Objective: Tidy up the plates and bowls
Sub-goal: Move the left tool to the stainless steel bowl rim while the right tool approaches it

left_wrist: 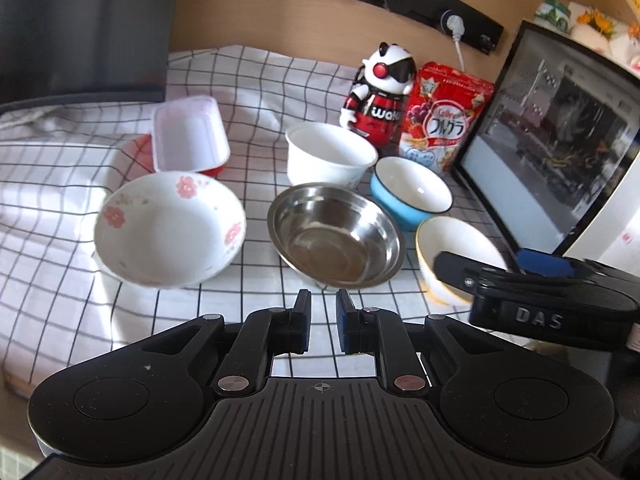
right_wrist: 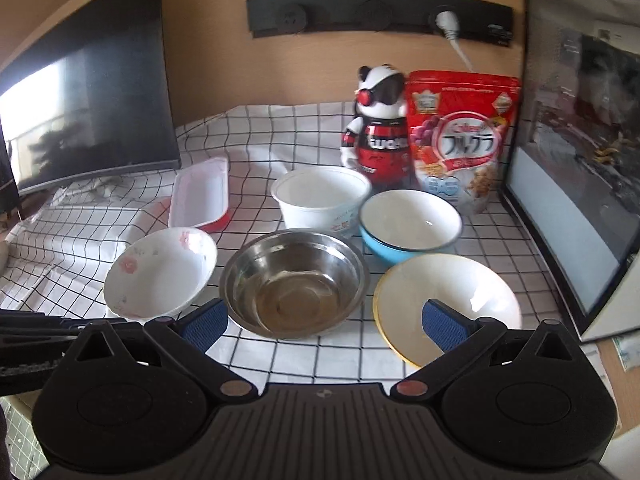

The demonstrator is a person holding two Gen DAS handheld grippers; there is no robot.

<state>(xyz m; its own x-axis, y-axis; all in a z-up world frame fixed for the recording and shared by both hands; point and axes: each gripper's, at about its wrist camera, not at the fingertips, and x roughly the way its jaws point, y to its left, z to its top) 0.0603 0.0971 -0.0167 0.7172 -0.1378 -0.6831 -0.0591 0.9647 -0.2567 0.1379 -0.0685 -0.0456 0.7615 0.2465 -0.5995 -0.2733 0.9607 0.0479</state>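
The left claw hangs nearly closed with nothing between its pads, just short of the steel bowl; the right claw is spread wide and empty, its right pad over the yellow-rimmed bowl on the checked cloth

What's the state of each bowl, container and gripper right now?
Floral bowl: upright, empty.
Steel bowl: upright, empty.
Yellow-rimmed bowl: upright, empty.
Blue bowl: upright, empty.
White tub: upright, empty.
Red rectangular container: tilted, empty.
Left gripper: fingers nearly closed, holding nothing.
Right gripper: fingers wide open, holding nothing.
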